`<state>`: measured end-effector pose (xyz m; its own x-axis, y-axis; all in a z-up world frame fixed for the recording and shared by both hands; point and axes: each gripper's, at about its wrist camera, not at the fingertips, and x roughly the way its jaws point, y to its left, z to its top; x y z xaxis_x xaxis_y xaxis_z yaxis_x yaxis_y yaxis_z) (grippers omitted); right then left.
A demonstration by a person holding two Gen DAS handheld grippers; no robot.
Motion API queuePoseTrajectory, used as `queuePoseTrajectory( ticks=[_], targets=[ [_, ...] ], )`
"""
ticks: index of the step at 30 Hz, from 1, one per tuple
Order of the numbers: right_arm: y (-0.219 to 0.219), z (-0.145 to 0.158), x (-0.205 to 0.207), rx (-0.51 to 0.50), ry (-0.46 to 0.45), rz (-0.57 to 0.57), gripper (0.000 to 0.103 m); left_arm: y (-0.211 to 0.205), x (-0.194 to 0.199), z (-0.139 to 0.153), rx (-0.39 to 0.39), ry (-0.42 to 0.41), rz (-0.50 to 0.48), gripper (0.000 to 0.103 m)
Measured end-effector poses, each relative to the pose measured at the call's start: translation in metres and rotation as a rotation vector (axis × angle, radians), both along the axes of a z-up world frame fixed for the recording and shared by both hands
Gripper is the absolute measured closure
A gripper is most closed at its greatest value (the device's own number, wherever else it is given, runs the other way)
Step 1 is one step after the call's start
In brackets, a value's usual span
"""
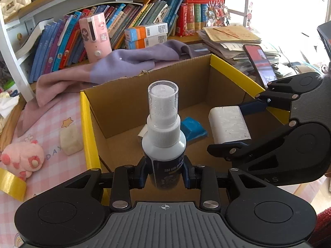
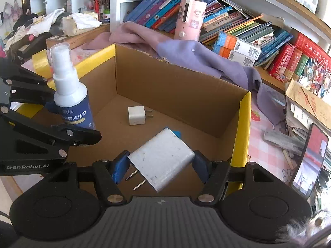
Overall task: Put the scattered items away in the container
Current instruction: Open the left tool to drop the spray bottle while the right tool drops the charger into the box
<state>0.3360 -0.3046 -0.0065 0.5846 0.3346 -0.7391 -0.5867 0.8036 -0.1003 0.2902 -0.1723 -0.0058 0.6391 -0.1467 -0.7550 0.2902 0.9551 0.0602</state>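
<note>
My left gripper [image 1: 164, 172] is matte black, with round discs either side of a grey ribbed plate bearing a small crosshair mark. Silver rivets pin its linkages; the fingers [image 1: 143, 173] carry blue pads. My right gripper [image 2: 161, 166] matches it. "GenRobot.AI" is printed in white on the left one's side. A red knit sleeve [image 1: 322, 223] shows.

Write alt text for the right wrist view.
The right gripper grips a white plug-in charger over an open cardboard box, where a smaller white charger lies. At left, the left gripper holds a spray bottle upright.
</note>
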Motion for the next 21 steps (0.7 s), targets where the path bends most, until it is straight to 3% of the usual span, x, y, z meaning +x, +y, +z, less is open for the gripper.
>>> queuePoseTrajectory(
  ticks=[3, 4, 5, 8, 17, 21],
  targets=[
    [-0.003, 0.000, -0.001, 0.013, -0.014, -0.008, 0.038, 0.001, 0.000, 0.003, -0.001, -0.012, 0.033, 0.059],
    [-0.004, 0.001, -0.001, 0.016, -0.021, -0.016, 0.038, 0.001, -0.001, 0.005, 0.014, -0.031, 0.062, 0.043],
    [-0.007, 0.002, -0.002, 0.019, -0.029, -0.025, 0.036, 0.002, -0.001, 0.008, 0.013, -0.041, 0.078, 0.035],
    [-0.016, 0.008, -0.002, 0.062, -0.043, -0.044, 0.033, 0.005, -0.004, 0.015, -0.040, -0.052, 0.081, 0.034],
    [-0.045, 0.037, -0.021, 0.211, -0.073, -0.175, 0.031, -0.007, -0.035, 0.048, -0.058, -0.141, 0.048, 0.026],
    [-0.052, 0.046, -0.040, 0.258, -0.085, -0.193, 0.031, -0.006, -0.052, 0.059, -0.079, -0.173, 0.082, 0.024]
  ],
)
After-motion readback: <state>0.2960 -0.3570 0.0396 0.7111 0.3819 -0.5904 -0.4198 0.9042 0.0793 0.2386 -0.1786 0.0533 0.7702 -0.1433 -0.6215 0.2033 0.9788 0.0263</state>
